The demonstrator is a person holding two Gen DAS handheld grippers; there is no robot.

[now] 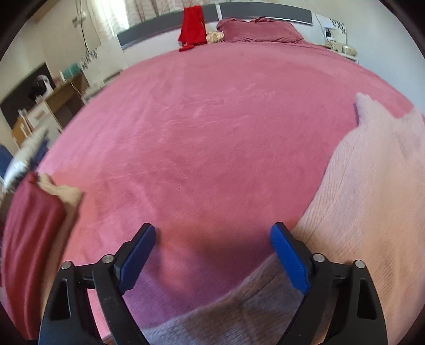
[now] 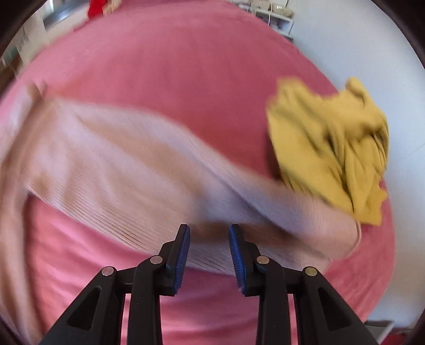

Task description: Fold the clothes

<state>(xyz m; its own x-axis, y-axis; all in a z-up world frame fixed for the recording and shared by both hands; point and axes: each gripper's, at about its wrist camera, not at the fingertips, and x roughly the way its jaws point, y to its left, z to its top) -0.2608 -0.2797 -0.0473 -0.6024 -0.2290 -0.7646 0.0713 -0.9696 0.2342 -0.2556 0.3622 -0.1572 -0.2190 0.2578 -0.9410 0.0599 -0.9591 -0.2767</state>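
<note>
We are holding the left gripper (image 1: 212,233) released over the bed (image 1: 207,127); the right gripper (image 2: 209,233) is hovering part-open, unclenched, above the sweater (image 2: 127,164), near the yellow garment (image 2: 332,148).

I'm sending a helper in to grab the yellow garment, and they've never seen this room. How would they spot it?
Start at the big pink bed. A pale pink ribbed sweater lies spread across it; the yellow garment sits at that sweater's right end, near the bed's edge. It is the only mustard-yellow piece, crumpled in a heap rather than lying flat.

Wide pink-covered bed (image 1: 212,119), grey headboard (image 1: 265,10), wooden desk (image 1: 61,98) by cream walls.
</note>
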